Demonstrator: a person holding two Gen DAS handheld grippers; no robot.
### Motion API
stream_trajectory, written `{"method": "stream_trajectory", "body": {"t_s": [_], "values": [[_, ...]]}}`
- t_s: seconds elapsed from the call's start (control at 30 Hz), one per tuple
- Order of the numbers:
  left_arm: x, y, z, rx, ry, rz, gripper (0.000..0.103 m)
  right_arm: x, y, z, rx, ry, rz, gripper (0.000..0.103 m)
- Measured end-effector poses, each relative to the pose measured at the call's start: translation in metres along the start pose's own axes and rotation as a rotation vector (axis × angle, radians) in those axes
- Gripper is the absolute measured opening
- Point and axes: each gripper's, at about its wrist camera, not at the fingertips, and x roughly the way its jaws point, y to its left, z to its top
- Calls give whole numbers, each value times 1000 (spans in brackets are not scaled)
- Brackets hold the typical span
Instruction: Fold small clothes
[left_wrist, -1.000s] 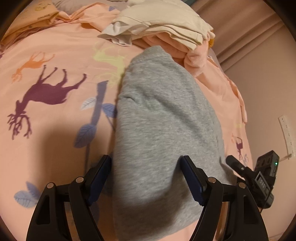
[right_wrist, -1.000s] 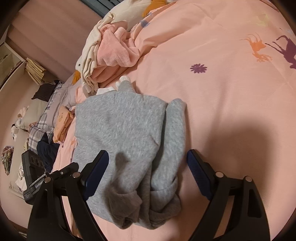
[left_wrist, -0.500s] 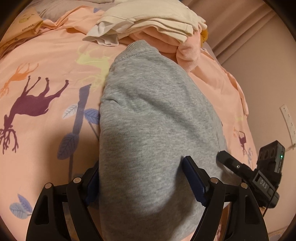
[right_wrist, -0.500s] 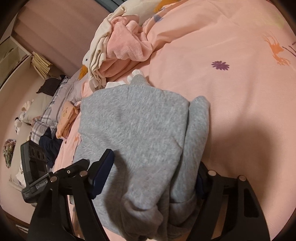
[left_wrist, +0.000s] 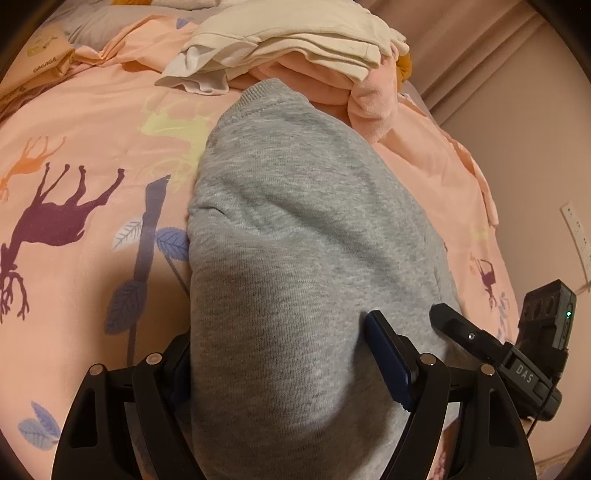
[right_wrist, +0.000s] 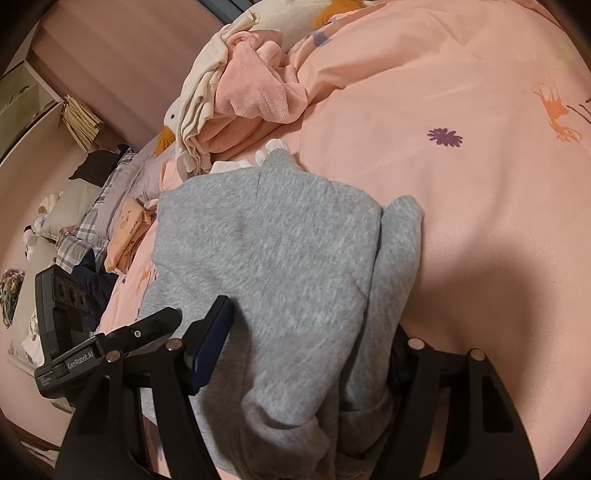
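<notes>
So we have the grey sweatshirt (left_wrist: 295, 258) on the bed (left_wrist: 92, 129), sleeve folded in; both grippers (left_wrist: 280, 365) (right_wrist: 306, 354) straddle its near hem, right jaws closing, grip unclear. Final fold remains.

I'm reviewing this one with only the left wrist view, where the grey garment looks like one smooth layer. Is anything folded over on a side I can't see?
Observer: Yes. The right wrist view shows a narrow strip, likely a sleeve, lying lengthwise along the grey garment on the side toward the bare bedspread.
Operator: And the end nearest the right gripper?
Observer: It is bunched. Crumpled cuffs sit between the fingers of the right gripper. Its jaws have just been closing, but the one blue pad in view is not pressing on cloth.
Operator: Is there anything beyond the garment?
Observer: A white toy goose head pokes out beside the clothes pile.
</notes>
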Motion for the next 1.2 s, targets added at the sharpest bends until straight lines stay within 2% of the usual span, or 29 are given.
{"method": "stream_trajectory", "body": {"t_s": [0.3,0.4,0.53,0.8,1.07,1.2], "values": [[0,-6,-1,14,-7,32,80,0,7,-2,-35,-10,-54,58],[-1,-8,-3,19,-21,49,80,-1,9,-3,-47,-19,-65,51],[-3,-15,-6,38,-51,79,78,-2,13,-5,-68,-28,-89,49],[-6,-20,-6,68,-71,93,72,-3,31,-9,-144,-68,-170,41],[-11,-20,-9,71,-106,100,62,-7,42,-13,-182,-109,-206,33],[-12,-21,-10,76,-113,106,61,-10,48,-15,-197,-130,-215,31]]}}
